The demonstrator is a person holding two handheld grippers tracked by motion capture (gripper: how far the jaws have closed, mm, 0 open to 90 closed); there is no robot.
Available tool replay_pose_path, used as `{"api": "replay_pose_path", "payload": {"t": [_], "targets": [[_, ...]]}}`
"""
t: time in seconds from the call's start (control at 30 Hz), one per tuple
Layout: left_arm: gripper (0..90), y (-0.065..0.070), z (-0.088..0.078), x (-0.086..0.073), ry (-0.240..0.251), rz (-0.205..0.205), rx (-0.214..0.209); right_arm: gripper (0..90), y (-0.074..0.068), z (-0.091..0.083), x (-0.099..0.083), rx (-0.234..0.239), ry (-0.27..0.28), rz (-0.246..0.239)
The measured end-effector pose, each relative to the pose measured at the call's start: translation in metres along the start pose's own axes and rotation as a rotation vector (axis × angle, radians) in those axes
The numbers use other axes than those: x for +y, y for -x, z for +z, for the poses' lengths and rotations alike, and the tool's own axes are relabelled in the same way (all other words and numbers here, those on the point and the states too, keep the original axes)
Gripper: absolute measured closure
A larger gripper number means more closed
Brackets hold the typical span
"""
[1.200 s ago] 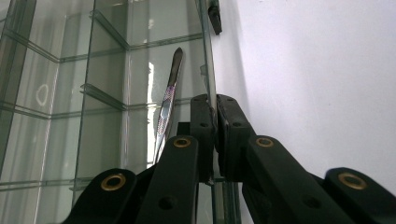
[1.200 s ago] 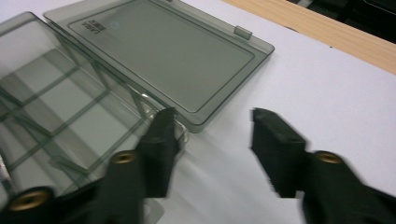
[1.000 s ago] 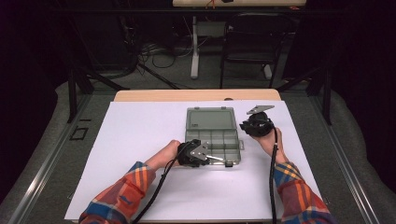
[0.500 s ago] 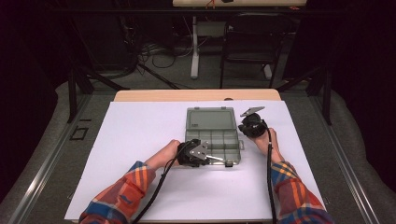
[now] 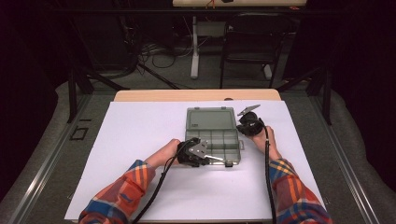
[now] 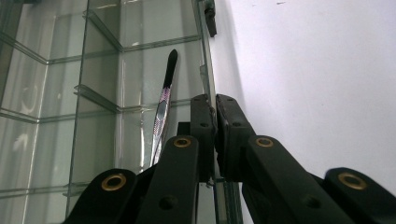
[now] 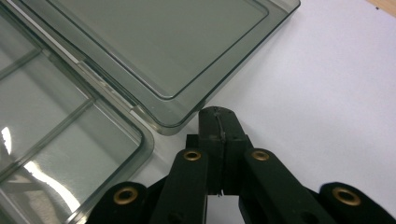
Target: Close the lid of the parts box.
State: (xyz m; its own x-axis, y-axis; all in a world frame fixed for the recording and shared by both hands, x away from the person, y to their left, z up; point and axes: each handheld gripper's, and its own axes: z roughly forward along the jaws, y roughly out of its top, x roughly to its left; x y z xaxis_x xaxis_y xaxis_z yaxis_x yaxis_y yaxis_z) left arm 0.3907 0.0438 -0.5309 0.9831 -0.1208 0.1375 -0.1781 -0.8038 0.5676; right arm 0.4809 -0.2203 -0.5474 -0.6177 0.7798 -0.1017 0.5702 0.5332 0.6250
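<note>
A clear plastic compartment box lies open on the white sheet, its lid flat behind it. Slim metal tweezers rest in a front compartment. My left gripper sits at the box's near edge. In the left gripper view its jaws are shut on the thin front wall. My right gripper is at the box's right side, by the hinge. In the right gripper view it is shut with nothing between the jaws, its tips just short of the lid's corner.
The white sheet covers a wooden table whose far edge shows behind it. A black latch sits on the box's front wall. Chairs, cables and a table leg stand on the dark floor beyond.
The right gripper has come a little lower and leftward, closer to the box's right side at the hinge. The left gripper has stayed where it was.
</note>
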Motion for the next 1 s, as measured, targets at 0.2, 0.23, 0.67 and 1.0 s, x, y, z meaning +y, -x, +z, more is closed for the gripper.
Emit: {"api": "replay_pose_path", "payload": {"t": [0.2, 0.23, 0.67, 1.0], "targets": [[86.3, -0.0023, -0.0001, 0.0001, -0.005, 0.001, -0.022, 90.0, 0.0007, 0.0019, 0.0000, 0.006, 0.009, 0.006], [86.3, -0.0029, -0.0001, 0.0002, -0.007, 0.002, -0.025, 90.0, 0.0007, 0.0018, -0.0001, 0.005, 0.009, 0.011], [86.1, -0.0047, 0.0011, 0.0034, -0.028, 0.020, -0.038, 90.0, 0.0071, 0.0061, 0.0062, 0.031, 0.002, 0.012], [86.0, -0.0065, 0.0011, 0.0040, -0.039, 0.035, -0.046, 90.0, 0.0096, 0.0090, 0.0065, 0.030, 0.024, 0.031]]}}
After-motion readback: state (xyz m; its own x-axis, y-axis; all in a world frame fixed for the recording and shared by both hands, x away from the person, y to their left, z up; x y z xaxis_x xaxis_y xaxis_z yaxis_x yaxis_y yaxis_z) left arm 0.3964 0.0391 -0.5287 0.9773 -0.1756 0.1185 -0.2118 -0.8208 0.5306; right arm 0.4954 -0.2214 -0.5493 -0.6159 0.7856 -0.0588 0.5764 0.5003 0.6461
